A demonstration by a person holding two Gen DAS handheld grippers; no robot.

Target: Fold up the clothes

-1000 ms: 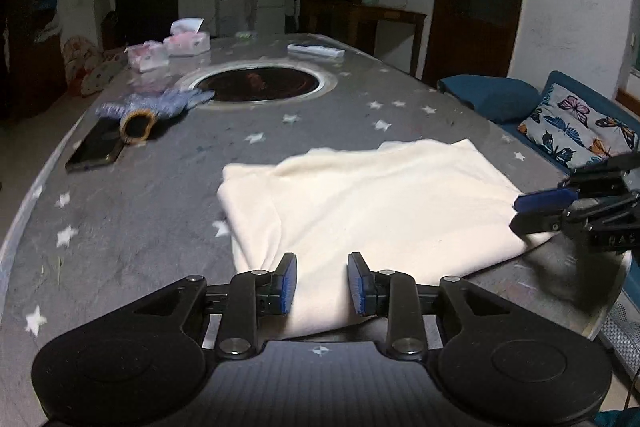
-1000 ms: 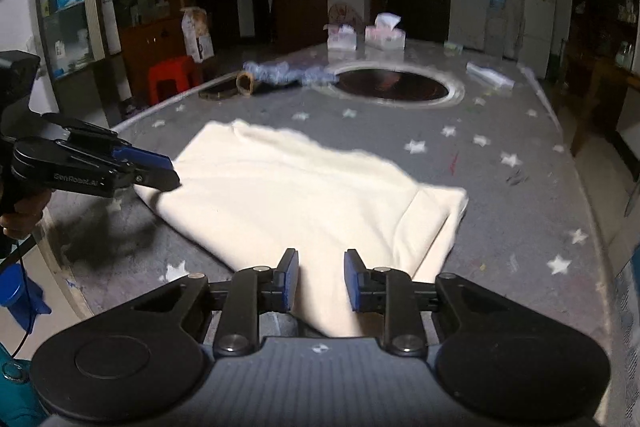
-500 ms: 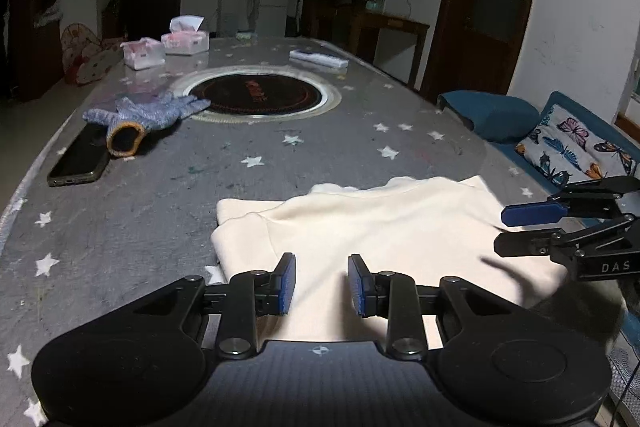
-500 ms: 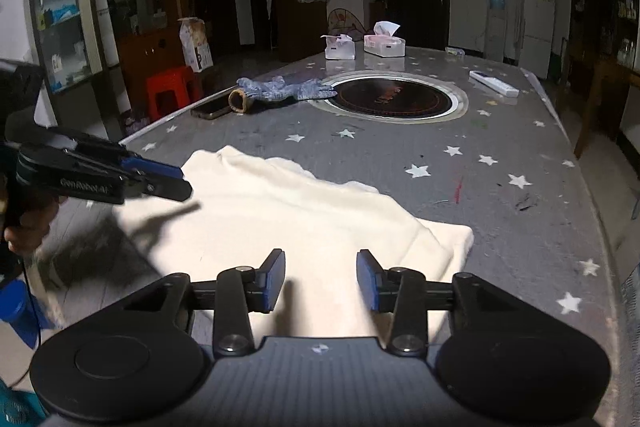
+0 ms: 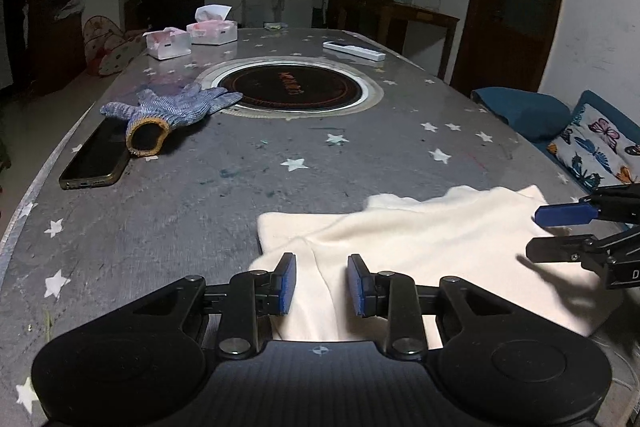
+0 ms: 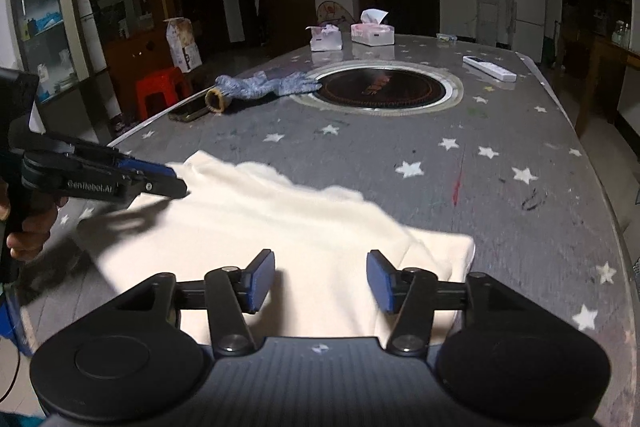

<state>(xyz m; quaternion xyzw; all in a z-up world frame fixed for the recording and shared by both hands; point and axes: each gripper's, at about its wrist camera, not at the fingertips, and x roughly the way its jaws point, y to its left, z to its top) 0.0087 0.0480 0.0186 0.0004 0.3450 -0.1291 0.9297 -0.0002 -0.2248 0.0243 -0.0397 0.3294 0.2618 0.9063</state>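
A cream garment (image 5: 432,247) lies folded on the grey star-patterned table (image 5: 200,219), near its front edge. My left gripper (image 5: 320,283) hovers over the garment's left part. Its blue pads stand a little apart, and a fold ridge shows below the gap without being pinched. From the right wrist view the left gripper (image 6: 172,183) floats above the cloth's left corner and casts a shadow. My right gripper (image 6: 320,279) is over the garment's right part (image 6: 320,227). Its jaws are opening, with only flat cloth under them. The right gripper (image 5: 548,233) also shows at the garment's right end.
A blue knit glove (image 5: 176,111) and a dark phone (image 5: 96,155) lie at the left. A round inset hob (image 5: 292,89) sits mid-table. Tissue boxes (image 5: 168,43) and a white remote (image 5: 354,51) are at the back. Blue cushions (image 5: 520,111) sit beyond the right edge.
The right jaws have spread wide apart. Both views have shifted across the table, and the garment now sits lower in them with its far edge blurred. The left jaws keep the same gap.
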